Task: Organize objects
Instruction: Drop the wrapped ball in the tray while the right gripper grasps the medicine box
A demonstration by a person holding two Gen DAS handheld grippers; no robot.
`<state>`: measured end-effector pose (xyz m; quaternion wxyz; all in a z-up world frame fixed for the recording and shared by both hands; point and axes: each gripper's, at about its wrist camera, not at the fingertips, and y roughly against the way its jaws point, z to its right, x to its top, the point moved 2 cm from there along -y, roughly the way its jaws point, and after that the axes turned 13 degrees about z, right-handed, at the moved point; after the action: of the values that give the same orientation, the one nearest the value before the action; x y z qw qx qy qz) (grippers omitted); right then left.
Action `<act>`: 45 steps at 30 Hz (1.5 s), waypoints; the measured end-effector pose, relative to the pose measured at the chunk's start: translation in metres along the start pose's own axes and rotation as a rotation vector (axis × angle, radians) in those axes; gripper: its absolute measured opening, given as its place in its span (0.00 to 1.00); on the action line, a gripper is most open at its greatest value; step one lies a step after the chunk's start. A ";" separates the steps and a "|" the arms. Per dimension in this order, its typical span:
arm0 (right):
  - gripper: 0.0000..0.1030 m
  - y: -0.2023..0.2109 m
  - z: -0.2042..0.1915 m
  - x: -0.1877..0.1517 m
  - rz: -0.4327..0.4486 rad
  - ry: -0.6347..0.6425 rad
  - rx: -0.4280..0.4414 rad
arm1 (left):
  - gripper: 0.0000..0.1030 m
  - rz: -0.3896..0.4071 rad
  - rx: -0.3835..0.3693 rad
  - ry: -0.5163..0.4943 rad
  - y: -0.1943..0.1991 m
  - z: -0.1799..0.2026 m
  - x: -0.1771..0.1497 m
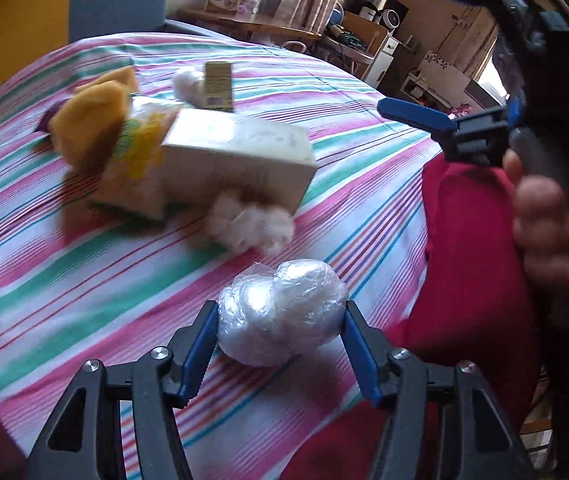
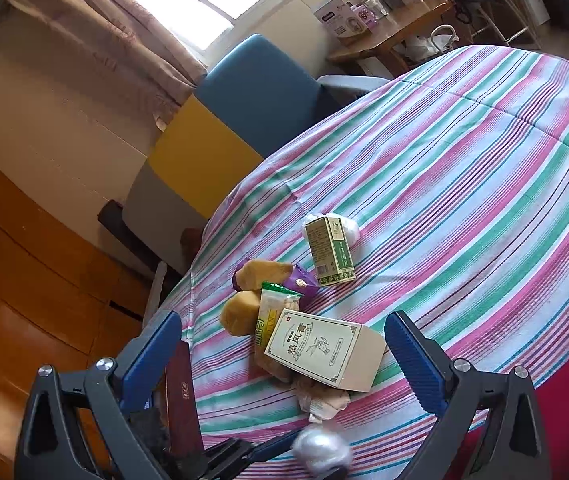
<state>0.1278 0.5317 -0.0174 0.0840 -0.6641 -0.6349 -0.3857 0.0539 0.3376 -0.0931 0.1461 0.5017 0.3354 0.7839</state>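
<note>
Between the left claw [image 1: 280, 336] fingers, the plastic-wrapped ball [image 1: 282, 310] is clamped and could squirt out if squeezed harder; right claw [image 2: 284, 356] is held apart, empty.

Glossy plastic-wrapped ball [image 1: 280, 312], matt cardboard box [image 1: 240, 156], striped cloth [image 1: 84, 288]

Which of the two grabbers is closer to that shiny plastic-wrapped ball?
Left. The left gripper has its blue fingers on either side of the plastic-wrapped ball. The right gripper stands open and apart from it, pointing at the large white box.
</note>
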 end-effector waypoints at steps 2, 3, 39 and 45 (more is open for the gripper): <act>0.99 -0.002 -0.001 -0.001 -0.016 0.010 -0.012 | 0.60 0.005 0.028 0.001 0.014 -0.012 -0.011; 0.99 -0.003 -0.001 -0.002 -0.023 0.013 -0.016 | 0.60 0.007 0.042 0.006 0.021 -0.017 -0.016; 0.50 -0.146 -0.036 -0.064 -0.541 0.703 -0.343 | 0.60 0.298 0.210 0.240 0.208 -0.090 -0.047; 0.50 -0.143 -0.031 -0.056 -0.486 0.637 -0.368 | 0.60 0.297 0.467 0.385 0.254 -0.155 -0.079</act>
<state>-0.0093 0.4948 -0.0849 0.0629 -0.3472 -0.6359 -0.6864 -0.0201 0.0480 -0.0182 -0.1547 0.4077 0.4504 0.7791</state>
